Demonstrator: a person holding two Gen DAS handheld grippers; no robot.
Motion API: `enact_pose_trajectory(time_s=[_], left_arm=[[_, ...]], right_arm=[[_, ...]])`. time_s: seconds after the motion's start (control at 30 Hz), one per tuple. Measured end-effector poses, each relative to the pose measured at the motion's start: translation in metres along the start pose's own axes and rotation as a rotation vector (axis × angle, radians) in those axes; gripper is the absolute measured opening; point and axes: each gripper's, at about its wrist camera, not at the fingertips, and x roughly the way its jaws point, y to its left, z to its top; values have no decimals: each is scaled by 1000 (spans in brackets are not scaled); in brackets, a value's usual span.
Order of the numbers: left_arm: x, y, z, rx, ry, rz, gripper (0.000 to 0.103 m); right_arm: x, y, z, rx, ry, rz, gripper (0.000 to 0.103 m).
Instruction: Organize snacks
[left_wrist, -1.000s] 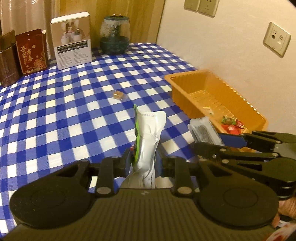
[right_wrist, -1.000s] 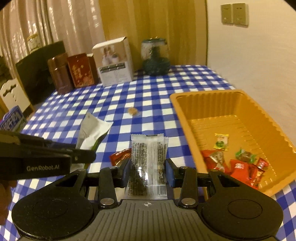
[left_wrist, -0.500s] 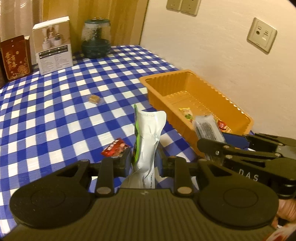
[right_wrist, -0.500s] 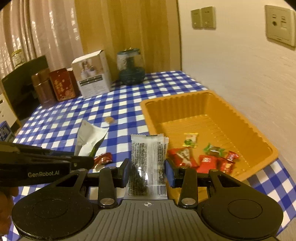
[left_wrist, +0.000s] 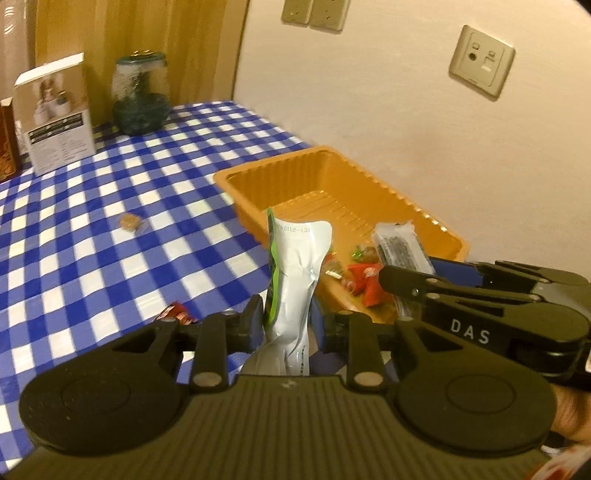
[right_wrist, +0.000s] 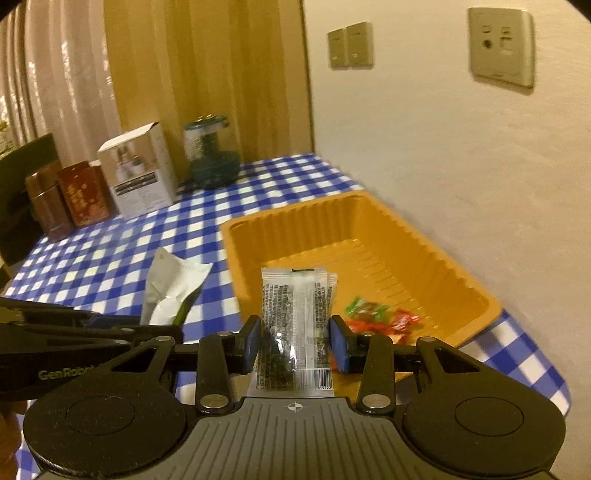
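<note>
My left gripper (left_wrist: 288, 325) is shut on a white and green snack pouch (left_wrist: 295, 280), held upright near the orange tray's (left_wrist: 280, 166) front left corner. My right gripper (right_wrist: 295, 339) is shut on a clear packet of dark snack (right_wrist: 295, 325), which stands above the orange tray's (right_wrist: 436, 266) near end. Several red and green wrapped candies (right_wrist: 384, 317) lie in the tray's near part. The right gripper with its clear packet (left_wrist: 402, 251) shows at the right of the left wrist view, and the white pouch (right_wrist: 173, 291) shows left in the right wrist view.
A small brown candy (left_wrist: 131, 222) and a red wrapped snack (left_wrist: 175, 314) lie on the blue checked tablecloth (left_wrist: 110, 236). At the back stand a white box (left_wrist: 55, 114), a dark glass jar (left_wrist: 140, 96) and brown tins (right_wrist: 66, 199). The wall runs just right of the tray.
Both grippers moved right toward the tray with their packets still held. The tray now sits nearer the centre of both views, and the clear packet is over its near end.
</note>
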Motion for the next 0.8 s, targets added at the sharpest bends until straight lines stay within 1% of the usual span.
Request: enact_pose_trajectory(time_s=[0.33, 0.8], left_arm=[[15, -20, 25, 15, -34, -50, 25], [46, -40, 54, 49, -45, -106, 25]], right_arm=[[3, -30, 11, 54, -28, -60, 40], [21, -55, 26, 89, -41, -89, 40]])
